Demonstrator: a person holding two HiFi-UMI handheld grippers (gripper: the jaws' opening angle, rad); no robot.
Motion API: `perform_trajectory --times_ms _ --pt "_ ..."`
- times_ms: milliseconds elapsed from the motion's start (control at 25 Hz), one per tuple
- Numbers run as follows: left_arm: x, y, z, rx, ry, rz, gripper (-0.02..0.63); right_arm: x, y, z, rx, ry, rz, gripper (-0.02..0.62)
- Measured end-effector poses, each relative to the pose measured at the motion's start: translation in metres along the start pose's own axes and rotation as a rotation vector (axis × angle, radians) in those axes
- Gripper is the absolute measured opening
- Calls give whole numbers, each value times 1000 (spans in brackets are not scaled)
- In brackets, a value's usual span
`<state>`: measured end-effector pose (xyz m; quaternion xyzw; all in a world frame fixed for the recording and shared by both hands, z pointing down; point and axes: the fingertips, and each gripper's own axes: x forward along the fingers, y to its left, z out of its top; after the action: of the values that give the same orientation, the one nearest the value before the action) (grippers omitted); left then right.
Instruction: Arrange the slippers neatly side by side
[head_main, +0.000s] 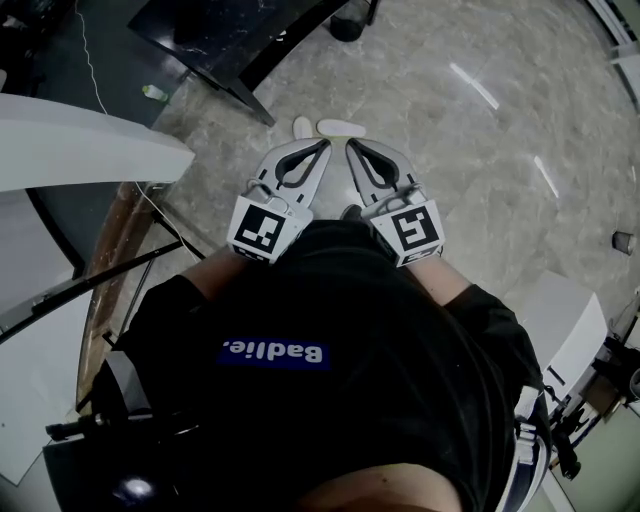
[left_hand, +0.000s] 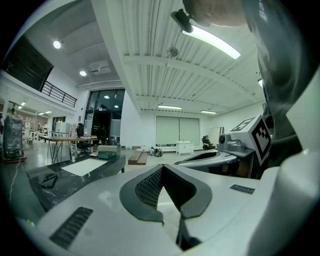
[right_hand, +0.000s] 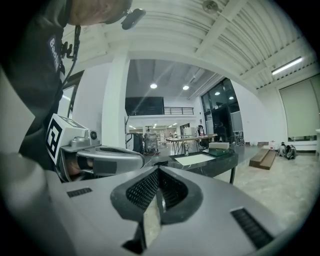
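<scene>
Both the left gripper (head_main: 322, 148) and right gripper (head_main: 352, 148) are shut and empty, so the job looks not yet begun; next they must find a slipper.

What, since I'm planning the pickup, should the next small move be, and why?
Probably tip both grippers down toward the pale slippers on the floor: the left gripper and right gripper are shut, empty and pointing level, not at them.

The left gripper (head_main: 318, 150) and right gripper (head_main: 356, 150) are held level, close side by side before the person's torso, tips angled toward each other. Both pairs of jaws are closed together, gripping nothing. Bare forearms (head_main: 212, 274) show behind them.
</scene>
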<state>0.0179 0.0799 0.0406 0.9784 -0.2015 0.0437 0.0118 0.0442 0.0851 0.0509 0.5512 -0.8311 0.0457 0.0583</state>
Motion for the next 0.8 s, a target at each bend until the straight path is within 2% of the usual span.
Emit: perform_trajectory --times_ms 280,600,800 --pt "4 -4 -8 -10 14 66 0 -6 -4 -17 14 54 59 0" --pt "33 -14 -37 -29 47 167 0 -10 -39 -63 57 103 125 2" --pt "39 -9 -41 -59 53 220 0 -8 -47 -72 61 138 155 4"
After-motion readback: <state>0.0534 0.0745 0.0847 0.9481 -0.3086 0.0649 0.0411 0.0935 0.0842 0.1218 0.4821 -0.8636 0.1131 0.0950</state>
